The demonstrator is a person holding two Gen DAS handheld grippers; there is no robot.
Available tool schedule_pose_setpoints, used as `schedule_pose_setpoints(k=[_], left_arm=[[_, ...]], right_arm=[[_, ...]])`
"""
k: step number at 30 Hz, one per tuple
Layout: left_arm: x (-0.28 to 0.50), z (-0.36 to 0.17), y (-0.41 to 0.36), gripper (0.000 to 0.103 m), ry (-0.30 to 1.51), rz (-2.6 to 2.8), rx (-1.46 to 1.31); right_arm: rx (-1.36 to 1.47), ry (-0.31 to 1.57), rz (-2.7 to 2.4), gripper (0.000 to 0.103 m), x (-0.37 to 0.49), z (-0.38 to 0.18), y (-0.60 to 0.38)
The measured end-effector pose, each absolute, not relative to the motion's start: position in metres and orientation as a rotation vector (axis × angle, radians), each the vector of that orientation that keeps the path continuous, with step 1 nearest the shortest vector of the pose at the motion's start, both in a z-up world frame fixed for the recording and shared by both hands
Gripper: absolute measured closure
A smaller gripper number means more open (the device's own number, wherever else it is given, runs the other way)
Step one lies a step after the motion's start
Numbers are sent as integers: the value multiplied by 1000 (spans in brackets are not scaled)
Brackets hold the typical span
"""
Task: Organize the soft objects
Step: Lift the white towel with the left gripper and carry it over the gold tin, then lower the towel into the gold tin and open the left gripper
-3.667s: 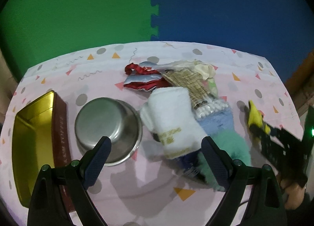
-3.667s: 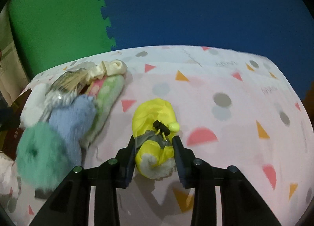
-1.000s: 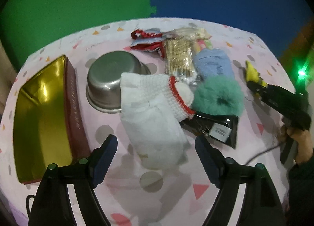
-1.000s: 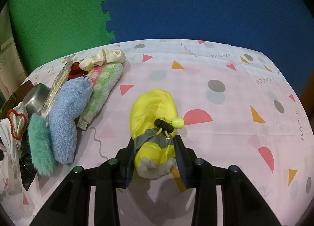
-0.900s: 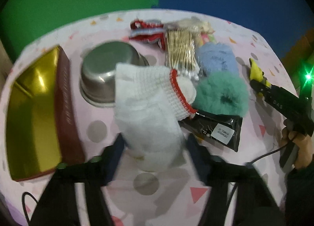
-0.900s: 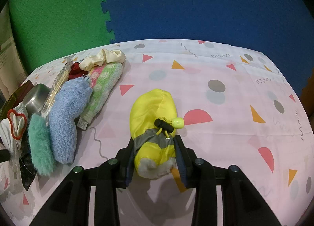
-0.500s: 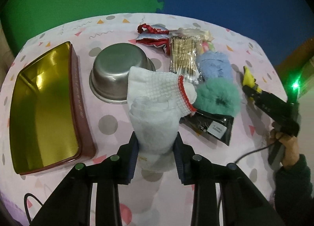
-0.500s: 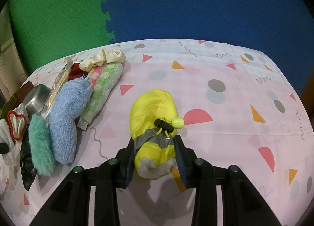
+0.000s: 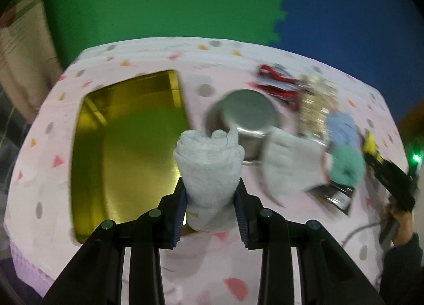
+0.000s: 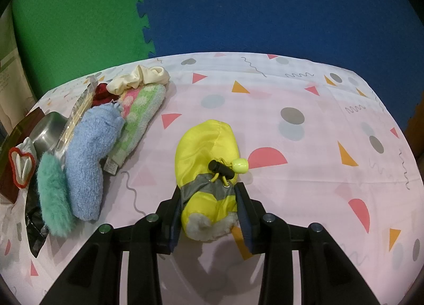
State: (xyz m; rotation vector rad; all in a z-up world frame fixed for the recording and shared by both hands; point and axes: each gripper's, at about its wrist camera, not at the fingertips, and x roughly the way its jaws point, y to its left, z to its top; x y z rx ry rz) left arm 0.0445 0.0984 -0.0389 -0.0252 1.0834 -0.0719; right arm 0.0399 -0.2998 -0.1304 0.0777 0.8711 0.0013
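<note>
My left gripper [image 9: 210, 214] is shut on a rolled white towel [image 9: 209, 172] and holds it in the air, beside the right edge of the gold tin tray [image 9: 124, 146]. My right gripper [image 10: 209, 214] is shut on a yellow drawstring pouch [image 10: 208, 156] that lies on the pink tablecloth [image 10: 304, 172]. A white glove with red cuff [image 9: 291, 164], a teal fluffy piece [image 9: 344, 167] and a blue sock [image 9: 341, 127] lie right of the towel. In the right wrist view the blue sock [image 10: 90, 151], teal piece [image 10: 53, 193] and green-pink towel [image 10: 143, 111] lie in a row at left.
An upturned steel bowl [image 9: 243, 116] stands behind the held towel. A packet of sticks [image 9: 315, 103], a red-and-blue cloth [image 9: 275, 79] and a black packet [image 9: 336, 193] lie near it. A cream scrunchie [image 10: 140, 78] lies at the far end of the row. Foam mats stand behind the table.
My left gripper has closed on the white towel, lifted it off the table and swung left toward the gold tray. The right gripper and yellow pouch have not moved.
</note>
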Motion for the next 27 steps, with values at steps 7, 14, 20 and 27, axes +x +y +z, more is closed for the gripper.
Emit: schedule_pose_setpoints(k=[7, 14, 20, 27], left_arm=[[68, -58, 146, 72, 1102, 56, -17], [83, -83, 175, 71, 1144, 101, -3], [89, -93, 187, 67, 1150, 121, 18], [91, -94, 200, 59, 1142, 128, -12]], right_arm=[[49, 878, -10, 65, 42, -131, -297], [40, 880, -14, 65, 41, -132, -296], [31, 881, -18, 65, 42, -132, -296], [17, 883, -25, 65, 41, -132, -295]])
